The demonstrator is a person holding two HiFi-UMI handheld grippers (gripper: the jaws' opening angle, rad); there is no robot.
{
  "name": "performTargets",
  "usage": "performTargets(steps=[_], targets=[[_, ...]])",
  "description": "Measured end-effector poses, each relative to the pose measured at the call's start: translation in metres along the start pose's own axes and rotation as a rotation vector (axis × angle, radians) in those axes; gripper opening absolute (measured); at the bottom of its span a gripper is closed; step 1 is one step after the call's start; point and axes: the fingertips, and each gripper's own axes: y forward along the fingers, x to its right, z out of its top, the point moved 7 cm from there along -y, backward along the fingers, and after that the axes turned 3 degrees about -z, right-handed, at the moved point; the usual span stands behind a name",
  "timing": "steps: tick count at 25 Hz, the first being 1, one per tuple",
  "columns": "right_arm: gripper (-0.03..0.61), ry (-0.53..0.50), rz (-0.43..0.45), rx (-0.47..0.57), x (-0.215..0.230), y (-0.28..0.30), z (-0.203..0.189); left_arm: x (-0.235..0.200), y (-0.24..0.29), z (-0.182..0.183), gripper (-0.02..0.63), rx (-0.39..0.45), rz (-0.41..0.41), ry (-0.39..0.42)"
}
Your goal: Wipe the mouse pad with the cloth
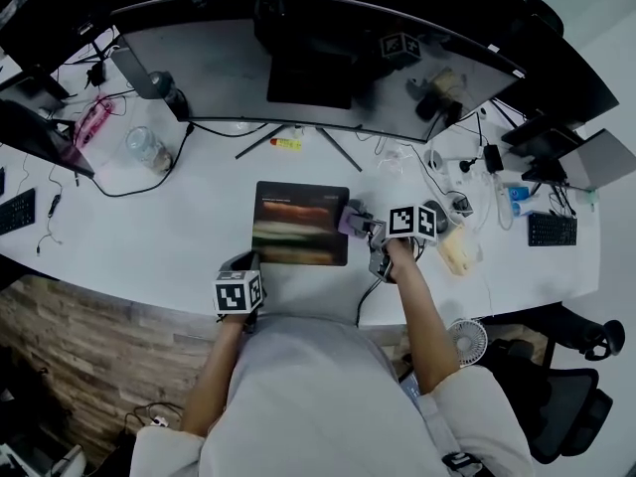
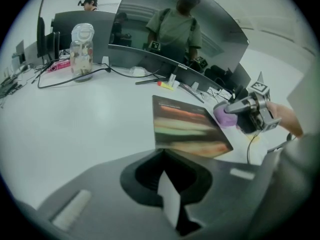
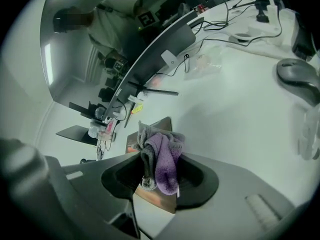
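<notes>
A dark mouse pad point(image 1: 300, 224) with blurred coloured stripes lies flat on the white desk point(image 1: 169, 237) in front of me. My right gripper point(image 1: 363, 224) is at the pad's right edge, shut on a bunched purple and grey cloth point(image 1: 351, 219). In the right gripper view the cloth point(image 3: 165, 154) hangs out of the jaws over the pad point(image 3: 161, 125). My left gripper point(image 1: 248, 260) sits at the pad's near left corner. Its jaws look shut in the left gripper view point(image 2: 169, 184), where the corner of the pad point(image 2: 185, 126) runs into them.
A wide curved monitor point(image 1: 318, 58) on a splayed stand spans the back of the desk. A glass jar point(image 1: 147, 149) stands at the left, with cables round it. A mouse point(image 1: 434, 214), a pale packet point(image 1: 455, 249) and a keyboard point(image 1: 552, 230) lie to the right.
</notes>
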Motion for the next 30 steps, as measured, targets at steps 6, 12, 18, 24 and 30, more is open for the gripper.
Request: performTargets(steps=[6, 12, 18, 24, 30], targets=[[0.181, -0.030, 0.064, -0.034, -0.029, 0.021, -0.010, 0.000, 0.000, -0.001, 0.000, 0.000, 0.000, -0.002], [0.181, -0.072, 0.146, -0.083, -0.068, 0.047, -0.022, 0.000, 0.000, -0.001, 0.000, 0.003, -0.004, -0.006], [0.181, -0.180, 0.126, -0.142, -0.097, 0.072, -0.034, -0.001, 0.000, -0.001, 0.000, 0.005, -0.009, -0.020], [0.182, -0.174, 0.171, -0.179, -0.120, 0.092, -0.042, -0.001, 0.000, -0.002, 0.000, 0.006, -0.011, -0.011], [0.183, -0.171, 0.189, -0.198, -0.137, 0.111, -0.046, -0.002, 0.000, -0.002, 0.000, 0.005, -0.017, -0.009]])
